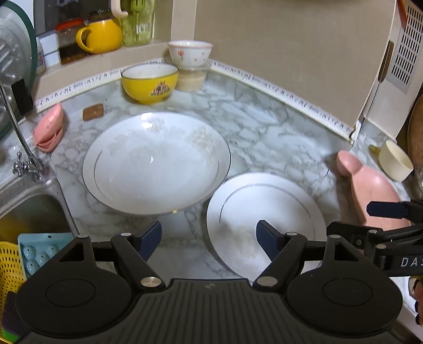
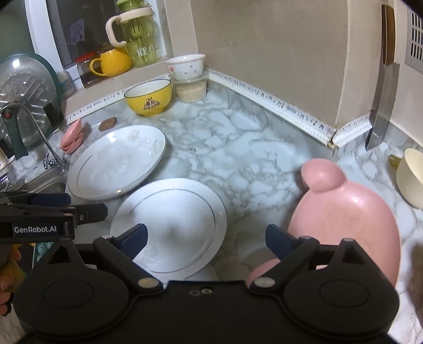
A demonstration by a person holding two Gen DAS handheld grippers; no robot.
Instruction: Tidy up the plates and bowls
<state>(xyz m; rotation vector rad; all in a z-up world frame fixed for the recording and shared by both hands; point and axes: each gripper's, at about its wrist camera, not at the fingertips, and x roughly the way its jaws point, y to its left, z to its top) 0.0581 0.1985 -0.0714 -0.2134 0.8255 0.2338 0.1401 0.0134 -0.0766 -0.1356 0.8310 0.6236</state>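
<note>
While I hold my two grabbers over the kitchen counter [image 1: 264, 127], nothing is in them. My left gripper [image 1: 208, 242] has its fingers spread wide, with only bare counter and the edge of a plate showing between them. My right gripper [image 2: 206, 238] is spread wide too, and it pinches nothing.

The counter is white and grey like marble. It fits into a corner with tan walls [image 2: 264, 39] and a little patterned strip along the bottom.

A big deep white plate [image 1: 156, 166] sits near the sink [image 1: 29, 203]. A flat white plate [image 1: 264, 211] lies just beside it, closer to me. A pink plate [image 2: 349, 211] with a knob-shaped bump on its far end sits off to the right. A yellow bowl [image 1: 149, 82] stands at the back, and a white bowl with flowers [image 1: 189, 53] sits on a tub [image 1: 191, 78] behind it. Some small pink dishes [image 1: 49, 129] are stacked by the tap [image 1: 23, 148].

A yellow mug [image 1: 100, 35] and a green bottle [image 1: 137, 21] stand on the ledge. A cream cup [image 2: 411, 177] is far right, and a big knife [image 2: 383, 100] hangs on the wall above it.
</note>
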